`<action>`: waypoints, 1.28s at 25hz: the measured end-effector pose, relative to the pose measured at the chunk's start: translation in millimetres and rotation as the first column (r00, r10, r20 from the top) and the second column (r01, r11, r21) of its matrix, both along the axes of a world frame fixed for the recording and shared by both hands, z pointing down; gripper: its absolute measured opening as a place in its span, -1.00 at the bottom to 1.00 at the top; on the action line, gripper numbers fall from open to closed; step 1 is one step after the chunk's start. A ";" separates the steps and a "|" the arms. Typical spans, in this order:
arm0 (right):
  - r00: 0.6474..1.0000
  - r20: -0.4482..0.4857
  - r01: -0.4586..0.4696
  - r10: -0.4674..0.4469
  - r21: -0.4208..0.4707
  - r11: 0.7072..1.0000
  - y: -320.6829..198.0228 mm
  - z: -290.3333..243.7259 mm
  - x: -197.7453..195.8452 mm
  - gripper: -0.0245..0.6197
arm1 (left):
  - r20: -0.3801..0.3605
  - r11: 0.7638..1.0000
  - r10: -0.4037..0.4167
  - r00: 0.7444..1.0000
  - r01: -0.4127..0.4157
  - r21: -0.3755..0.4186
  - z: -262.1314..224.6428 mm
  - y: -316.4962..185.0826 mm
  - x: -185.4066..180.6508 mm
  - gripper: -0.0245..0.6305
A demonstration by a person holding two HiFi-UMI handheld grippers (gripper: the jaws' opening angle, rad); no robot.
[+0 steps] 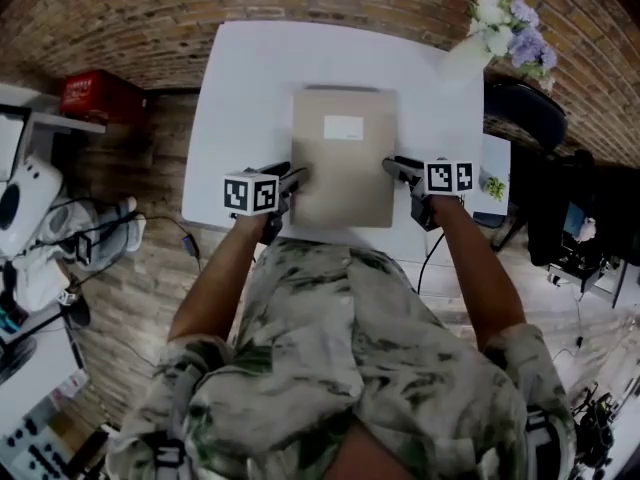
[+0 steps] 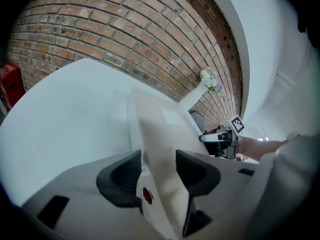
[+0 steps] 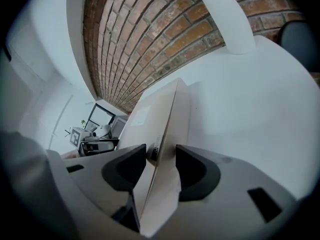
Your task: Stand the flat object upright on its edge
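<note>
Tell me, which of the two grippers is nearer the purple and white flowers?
The right gripper, at the flat tan board's right edge, on the flowers' side. The left gripper is at the opposite edge.

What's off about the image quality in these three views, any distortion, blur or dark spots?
Head view: wide-angle bending curves the brick wall, dim overall, dark corners. Left gripper view: strong fisheye, black rim, the flat object blurred close to the jaws. Right gripper view: same fisheye, white table bright and nearly featureless.
</note>
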State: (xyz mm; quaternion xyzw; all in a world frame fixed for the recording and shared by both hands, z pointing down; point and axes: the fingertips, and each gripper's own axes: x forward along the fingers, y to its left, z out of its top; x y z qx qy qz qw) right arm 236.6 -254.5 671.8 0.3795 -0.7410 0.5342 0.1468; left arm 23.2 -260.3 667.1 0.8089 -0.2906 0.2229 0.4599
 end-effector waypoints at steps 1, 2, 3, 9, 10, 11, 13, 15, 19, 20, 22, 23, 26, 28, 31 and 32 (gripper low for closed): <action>1.000 0.003 0.004 -0.004 -0.005 1.000 -1.3 0.5 -1.5 -0.30 | -0.007 1.000 -0.001 1.000 0.001 -0.013 2.6 -2.5 0.0 -0.29; 1.000 0.005 0.009 -0.008 -0.010 1.000 -2.5 0.8 -2.6 -0.29 | -0.014 1.000 -0.001 1.000 0.001 -0.024 4.9 -4.6 0.4 -0.29; 1.000 0.006 0.013 -0.013 -0.014 1.000 -3.6 1.3 -3.2 -0.29 | -0.018 0.999 0.001 1.000 -0.002 -0.035 7.1 -6.2 0.8 -0.28; 1.000 0.000 0.015 -0.015 -0.024 1.000 -5.4 1.3 -4.2 -0.32 | -0.018 0.996 0.009 1.000 -0.011 -0.091 15.5 -11.1 0.9 -0.28; 1.000 -0.007 0.015 -0.015 -0.024 1.000 -4.9 0.7 -4.7 -0.33 | -0.015 0.996 0.006 1.000 -0.008 -0.094 14.9 -10.9 0.4 -0.28; 1.000 -0.012 0.016 -0.017 -0.024 1.000 -4.8 -0.3 -5.2 -0.34 | -0.013 0.996 0.003 1.000 -0.005 -0.093 13.8 -11.0 0.1 -0.28; 0.999 -0.019 0.031 -0.031 -0.028 0.999 -4.1 -2.5 -5.9 -0.37 | -0.007 0.996 0.002 1.000 -0.003 -0.086 11.6 -11.1 -0.2 -0.29; 0.998 -0.023 0.049 -0.050 -0.034 0.998 -1.4 -4.8 -7.5 -0.38 | 0.001 0.997 0.003 1.000 -0.003 -0.083 10.1 -9.2 -1.0 -0.30; 0.997 -0.026 0.071 -0.072 -0.008 0.997 -0.4 -17.7 -15.1 -0.39 | 0.012 0.997 -0.007 1.000 0.008 -0.073 1.3 -6.5 -9.3 -0.31; 0.996 -0.029 0.080 -0.080 0.004 0.997 -1.4 -22.3 -16.9 -0.40 | 0.010 0.998 -0.013 1.000 0.013 -0.065 -2.9 -6.8 -11.5 -0.32; 0.995 -0.034 0.100 -0.099 0.034 0.994 -5.3 -32.1 -22.1 -0.40 | 0.008 0.999 -0.028 1.000 0.028 -0.044 -12.0 -8.1 -17.3 -0.32; 0.994 -0.035 0.109 -0.108 0.052 0.993 -7.7 -37.3 -25.4 -0.40 | 0.009 0.999 -0.037 0.999 0.037 -0.031 -16.9 -9.2 -20.7 -0.32; 0.991 -0.043 0.129 -0.125 0.106 0.986 -16.3 -54.4 -34.7 -0.40 | 0.021 0.998 -0.057 0.998 0.057 0.020 -35.4 -17.1 -30.8 -0.32; 0.989 -0.053 0.147 -0.141 0.145 0.978 -25.7 -66.7 -42.4 -0.41 | 0.028 0.996 -0.069 0.997 0.067 0.063 -49.9 -26.5 -38.7 -0.32; 0.983 -0.072 0.181 -0.170 0.200 0.963 -44.2 -83.4 -56.6 -0.41 | 0.038 0.989 -0.090 0.995 0.085 0.124 -68.4 -43.0 -52.6 -0.33; 0.981 -0.079 0.192 -0.178 0.219 0.957 -50.4 -88.3 -61.0 -0.41 | 0.040 0.986 -0.097 0.995 0.090 0.138 -73.0 -48.3 -56.7 -0.33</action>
